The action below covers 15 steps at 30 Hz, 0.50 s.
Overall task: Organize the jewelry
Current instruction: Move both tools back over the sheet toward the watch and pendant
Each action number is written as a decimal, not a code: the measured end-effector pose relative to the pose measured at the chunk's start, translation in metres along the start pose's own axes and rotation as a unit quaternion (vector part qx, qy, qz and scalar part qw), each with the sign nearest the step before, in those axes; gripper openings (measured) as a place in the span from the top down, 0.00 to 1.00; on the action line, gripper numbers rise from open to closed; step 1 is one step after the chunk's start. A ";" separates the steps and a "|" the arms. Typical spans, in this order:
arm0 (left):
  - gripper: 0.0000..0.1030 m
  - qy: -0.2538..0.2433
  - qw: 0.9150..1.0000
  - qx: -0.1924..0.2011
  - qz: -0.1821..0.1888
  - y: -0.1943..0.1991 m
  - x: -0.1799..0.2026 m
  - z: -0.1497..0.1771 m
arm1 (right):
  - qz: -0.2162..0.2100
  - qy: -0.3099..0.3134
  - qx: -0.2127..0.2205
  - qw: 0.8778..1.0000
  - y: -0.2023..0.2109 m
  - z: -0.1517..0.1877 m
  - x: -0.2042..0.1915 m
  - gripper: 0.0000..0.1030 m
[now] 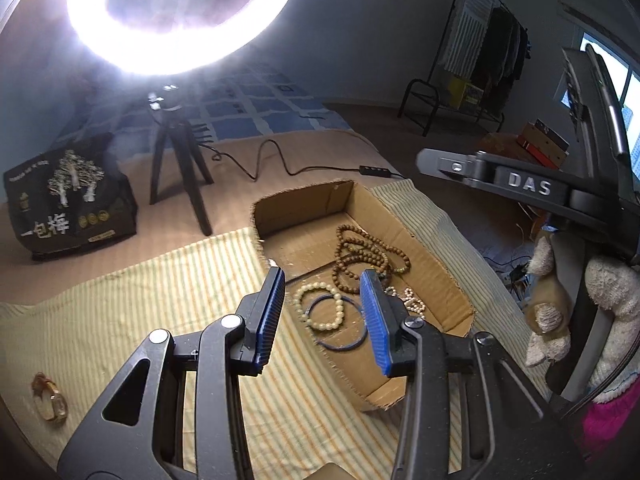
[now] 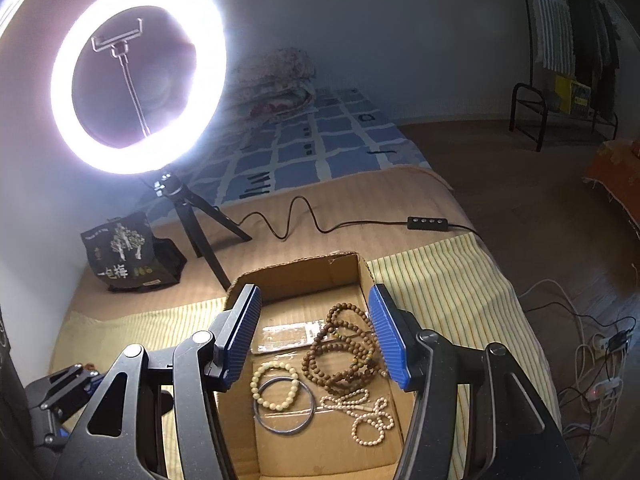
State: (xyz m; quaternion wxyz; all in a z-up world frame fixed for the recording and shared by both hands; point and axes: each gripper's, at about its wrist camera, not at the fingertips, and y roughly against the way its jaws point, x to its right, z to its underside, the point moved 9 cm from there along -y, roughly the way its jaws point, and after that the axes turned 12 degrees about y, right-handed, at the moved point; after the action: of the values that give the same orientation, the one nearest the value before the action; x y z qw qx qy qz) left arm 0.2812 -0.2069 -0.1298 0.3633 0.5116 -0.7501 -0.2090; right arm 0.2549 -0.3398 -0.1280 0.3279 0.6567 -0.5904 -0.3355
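Note:
An open cardboard box (image 1: 432, 256) (image 2: 344, 272) lies on a striped cloth (image 1: 140, 292). Inside lie a brown bead necklace (image 1: 360, 248) (image 2: 340, 352), a pale green bead bracelet (image 1: 322, 306) (image 2: 276, 386), a blue bangle (image 1: 344, 346) (image 2: 285, 406) and small white beads (image 1: 414, 302) (image 2: 370, 416). An amber piece of jewelry (image 1: 50, 398) lies on the cloth at far left. My left gripper (image 1: 324, 292) is open and empty, at the box's near-left wall. My right gripper (image 2: 314, 316) is open and empty above the box.
A lit ring light on a black tripod (image 1: 180, 160) (image 2: 200, 216) stands behind the box, its cable and switch (image 2: 428, 222) running right. A black snack bag (image 1: 68, 204) (image 2: 128, 256) stands at left. The bed edge drops off at right, with cables on the floor (image 2: 592, 360).

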 end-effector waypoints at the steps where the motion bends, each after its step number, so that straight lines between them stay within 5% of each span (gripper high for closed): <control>1: 0.62 0.001 1.000 0.003 -0.003 0.005 -0.004 -0.001 | -0.001 0.000 0.003 1.000 0.004 0.000 -0.002 0.46; 15: 0.62 0.016 0.998 0.035 -0.047 0.067 -0.076 -0.005 | -0.025 0.026 0.014 0.999 0.035 0.009 -0.054 0.36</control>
State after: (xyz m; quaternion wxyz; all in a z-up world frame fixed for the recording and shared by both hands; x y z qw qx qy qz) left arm 0.2603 -0.1108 -0.1059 0.3467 0.5621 -0.7260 -0.1918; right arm 0.2241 -0.2892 -0.1010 0.3258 0.6845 -0.5693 -0.3183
